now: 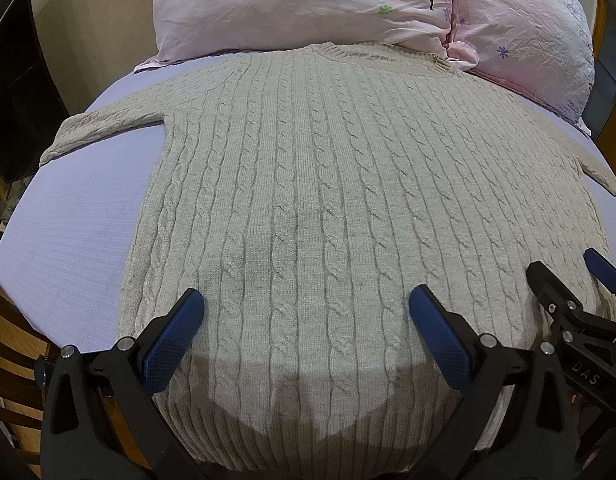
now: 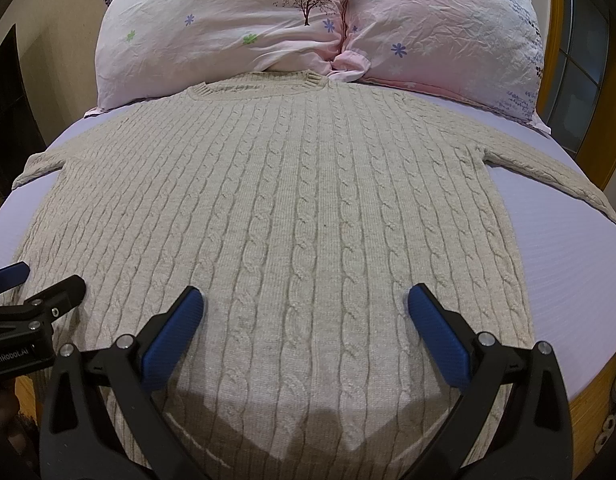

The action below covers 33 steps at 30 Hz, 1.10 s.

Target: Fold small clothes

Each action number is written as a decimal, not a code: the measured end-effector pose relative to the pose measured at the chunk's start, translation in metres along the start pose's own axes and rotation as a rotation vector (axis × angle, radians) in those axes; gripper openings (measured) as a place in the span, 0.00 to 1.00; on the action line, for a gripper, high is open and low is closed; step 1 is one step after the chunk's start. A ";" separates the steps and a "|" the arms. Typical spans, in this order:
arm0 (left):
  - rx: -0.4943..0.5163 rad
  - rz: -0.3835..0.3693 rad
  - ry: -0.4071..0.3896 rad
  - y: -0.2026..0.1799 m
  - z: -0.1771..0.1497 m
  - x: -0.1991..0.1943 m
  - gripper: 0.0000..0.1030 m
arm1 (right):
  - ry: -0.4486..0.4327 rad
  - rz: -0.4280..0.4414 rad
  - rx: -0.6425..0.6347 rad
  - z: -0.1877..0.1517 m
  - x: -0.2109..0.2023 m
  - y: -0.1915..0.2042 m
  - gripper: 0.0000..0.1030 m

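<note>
A beige cable-knit sweater [image 1: 308, 184] lies flat and spread out on a lavender bed sheet [image 1: 75, 216], collar toward the pillows, sleeves out to both sides. It also shows in the right wrist view [image 2: 291, 208]. My left gripper [image 1: 305, 306] is open and empty, hovering over the sweater near its hem. My right gripper [image 2: 305, 304] is open and empty, over the hem a little to the right. The right gripper shows at the right edge of the left wrist view [image 1: 568, 276]. The left gripper shows at the left edge of the right wrist view [image 2: 43, 278].
Two pink flowered pillows [image 1: 299, 4] [image 2: 440, 28] lean at the head of the bed, touching the collar. A dark cabinet [image 1: 15, 92] stands to the left. A wooden frame [image 2: 604, 80] and window are to the right. Wood floor [image 1: 11, 360] lies beside the bed.
</note>
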<state>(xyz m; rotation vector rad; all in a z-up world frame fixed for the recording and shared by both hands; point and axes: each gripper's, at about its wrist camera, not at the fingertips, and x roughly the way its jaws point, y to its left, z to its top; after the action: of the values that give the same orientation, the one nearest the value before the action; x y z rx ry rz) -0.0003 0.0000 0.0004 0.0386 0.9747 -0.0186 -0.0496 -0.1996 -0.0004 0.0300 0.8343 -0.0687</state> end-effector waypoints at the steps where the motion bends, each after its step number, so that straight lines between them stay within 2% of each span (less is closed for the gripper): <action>1: 0.000 0.000 0.000 0.000 0.000 0.000 0.99 | 0.000 0.000 0.000 0.000 0.000 0.000 0.98; 10: 0.002 0.000 -0.004 0.000 0.000 0.000 0.99 | -0.007 0.006 -0.013 -0.002 -0.002 -0.001 0.98; 12: 0.006 0.000 -0.018 0.000 -0.002 -0.001 0.99 | -0.034 0.032 -0.039 -0.001 -0.003 -0.003 0.98; 15: 0.014 -0.004 -0.052 -0.003 -0.004 -0.006 0.99 | -0.041 0.141 -0.059 0.004 -0.009 -0.014 0.98; 16: 0.021 -0.009 -0.081 -0.003 -0.006 -0.008 0.99 | -0.052 0.239 0.000 0.014 -0.017 -0.037 0.98; 18: 0.023 -0.011 -0.091 0.000 -0.009 -0.010 0.99 | -0.096 0.310 0.113 0.023 -0.029 -0.080 0.98; 19: 0.026 -0.021 -0.113 0.000 -0.008 -0.011 0.99 | -0.137 0.282 0.211 0.035 -0.036 -0.119 0.98; 21: 0.023 -0.050 -0.151 0.004 -0.008 -0.012 0.99 | -0.162 0.186 0.354 0.049 -0.038 -0.173 0.98; 22: 0.020 -0.063 -0.168 0.005 -0.007 -0.011 0.99 | -0.174 0.133 0.464 0.057 -0.036 -0.215 0.96; 23: 0.011 -0.100 -0.219 0.009 -0.006 -0.016 0.99 | -0.172 0.096 0.555 0.062 -0.032 -0.248 0.92; 25: -0.002 -0.148 -0.289 0.015 -0.004 -0.023 0.99 | -0.143 0.049 0.719 0.067 -0.020 -0.303 0.65; 26: -0.015 -0.188 -0.342 0.021 -0.003 -0.029 0.99 | -0.121 0.027 0.816 0.068 -0.011 -0.335 0.62; 29: -0.049 -0.277 -0.427 0.038 0.006 -0.038 0.99 | -0.081 -0.031 0.965 0.070 0.016 -0.388 0.56; 32: -0.093 -0.296 -0.443 0.055 0.019 -0.037 0.99 | -0.047 -0.068 1.092 0.068 0.038 -0.420 0.52; 33: -0.111 -0.293 -0.446 0.062 0.024 -0.036 0.99 | -0.047 -0.067 1.127 0.067 0.043 -0.428 0.48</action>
<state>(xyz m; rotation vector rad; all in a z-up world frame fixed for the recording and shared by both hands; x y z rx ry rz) 0.0012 0.0604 0.0450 -0.2040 0.5277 -0.2327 -0.0021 -0.6326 0.0127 1.0551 0.6601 -0.5932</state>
